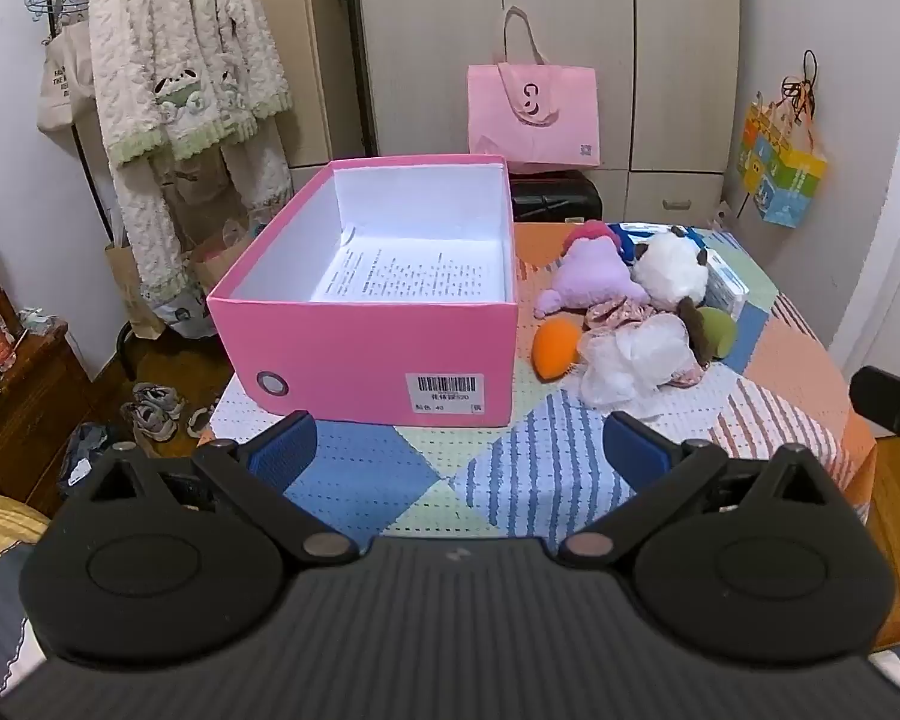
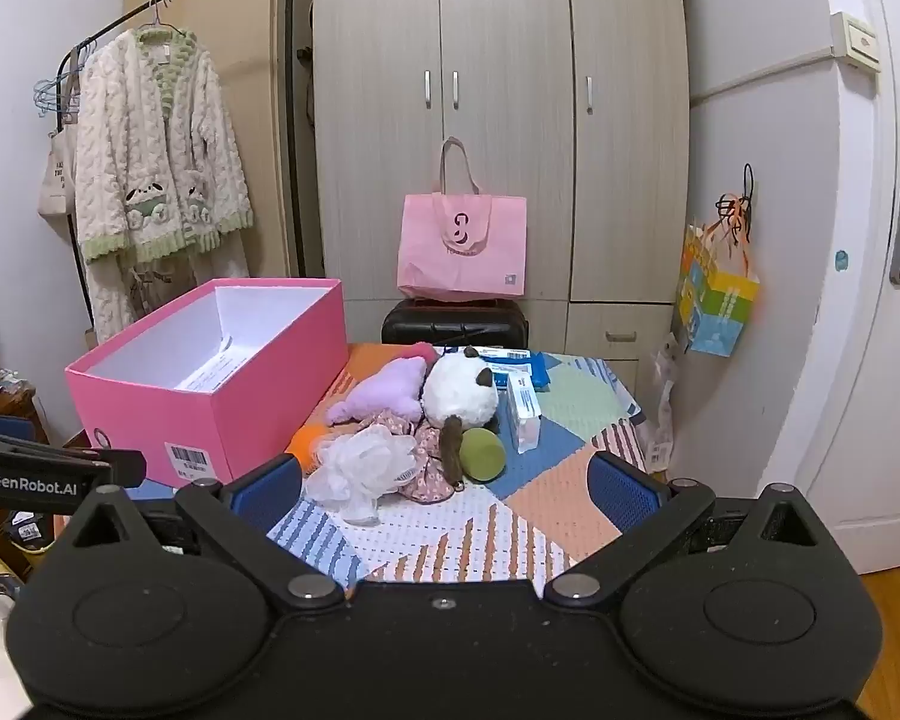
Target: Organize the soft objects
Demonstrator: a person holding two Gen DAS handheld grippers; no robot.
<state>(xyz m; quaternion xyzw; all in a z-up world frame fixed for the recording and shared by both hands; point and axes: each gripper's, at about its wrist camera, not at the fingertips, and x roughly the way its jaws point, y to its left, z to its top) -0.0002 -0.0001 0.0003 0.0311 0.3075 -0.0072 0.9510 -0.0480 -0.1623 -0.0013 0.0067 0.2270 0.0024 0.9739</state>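
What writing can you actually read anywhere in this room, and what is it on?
"GenRobot.AI": on the left hand-held gripper.
"40": on the barcode label of the pink box; its other characters are too blurred.
Printed sheet in the box, tote bag: unreadable.

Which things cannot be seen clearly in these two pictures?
- Printed sheet in the pink box: text too small, left view; box wall mostly hides it, right view.
- Orange ball: half hidden by white mesh pouf, right view.
- Floral fabric item: shape unclear, buried in pile.
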